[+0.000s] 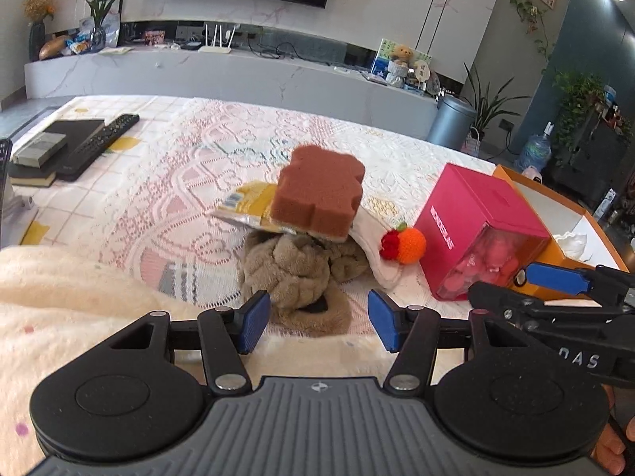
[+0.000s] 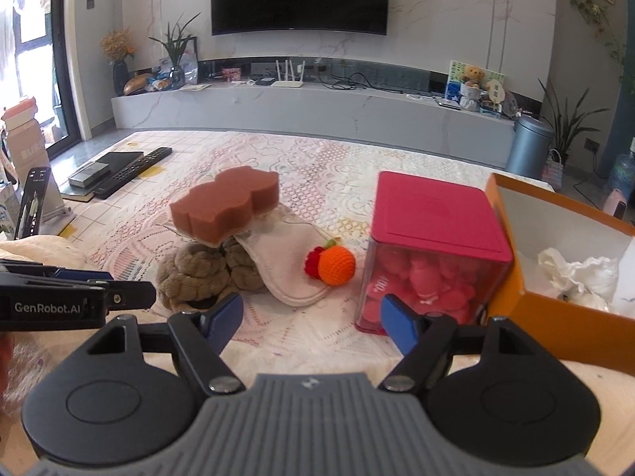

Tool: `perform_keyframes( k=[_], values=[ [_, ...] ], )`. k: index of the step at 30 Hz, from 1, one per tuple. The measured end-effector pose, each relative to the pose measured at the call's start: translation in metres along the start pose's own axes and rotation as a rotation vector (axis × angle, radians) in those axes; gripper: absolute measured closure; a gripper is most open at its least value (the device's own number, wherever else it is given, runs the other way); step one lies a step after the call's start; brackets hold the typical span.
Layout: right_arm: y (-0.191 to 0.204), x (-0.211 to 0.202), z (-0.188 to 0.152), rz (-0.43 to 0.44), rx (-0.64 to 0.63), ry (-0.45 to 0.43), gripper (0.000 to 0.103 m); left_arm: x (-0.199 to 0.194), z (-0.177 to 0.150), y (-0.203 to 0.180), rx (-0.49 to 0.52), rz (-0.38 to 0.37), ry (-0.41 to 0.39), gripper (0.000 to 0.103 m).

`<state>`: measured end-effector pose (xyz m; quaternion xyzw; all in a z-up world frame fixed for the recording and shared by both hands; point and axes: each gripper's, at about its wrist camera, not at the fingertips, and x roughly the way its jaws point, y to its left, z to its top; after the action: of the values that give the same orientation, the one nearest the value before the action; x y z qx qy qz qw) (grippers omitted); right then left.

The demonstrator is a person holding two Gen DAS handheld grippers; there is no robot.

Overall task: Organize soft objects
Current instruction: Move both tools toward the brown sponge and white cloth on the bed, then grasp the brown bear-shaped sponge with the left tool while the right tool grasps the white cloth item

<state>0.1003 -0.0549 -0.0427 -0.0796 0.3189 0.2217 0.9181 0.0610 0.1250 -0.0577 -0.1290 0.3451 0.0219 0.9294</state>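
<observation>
A brown sponge [image 1: 319, 192] lies on top of a pile on the lace tablecloth: a tan fuzzy knotted cloth [image 1: 295, 273], a cream fabric piece [image 1: 375, 246] and a yellow packet [image 1: 248, 204]. A crocheted orange and red fruit [image 1: 405, 244] lies beside the pile. My left gripper [image 1: 319, 323] is open just in front of the tan cloth, empty. My right gripper [image 2: 313, 323] is open and empty, in front of the pile's right side; the sponge [image 2: 226, 204], tan cloth [image 2: 202, 273] and crocheted fruit [image 2: 331, 263] show there too.
A pink box [image 2: 432, 246] with pink items stands right of the pile. An open orange box [image 2: 555, 261] holding white crumpled paper is at far right. Remote and dark books [image 1: 79, 146] lie far left. A cream fluffy blanket [image 1: 59, 301] covers the near edge.
</observation>
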Motion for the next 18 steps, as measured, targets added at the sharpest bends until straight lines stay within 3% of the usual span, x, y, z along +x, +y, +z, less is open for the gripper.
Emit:
perform_keyframes(
  k=[5,10,18],
  values=[
    [0.01,0.021,0.01,0.009,-0.062,0.013,0.036,0.008,0.016,0.0,0.073,-0.009,-0.034,0.034],
    [0.01,0.043,0.025,0.005,-0.09,0.023,0.045,0.021,0.031,0.004,0.095,-0.023,-0.071,0.017],
    [0.013,0.088,0.048,-0.008,-0.164,0.035,0.058,0.057,0.051,0.0,0.142,-0.02,-0.06,0.013]
  ],
)
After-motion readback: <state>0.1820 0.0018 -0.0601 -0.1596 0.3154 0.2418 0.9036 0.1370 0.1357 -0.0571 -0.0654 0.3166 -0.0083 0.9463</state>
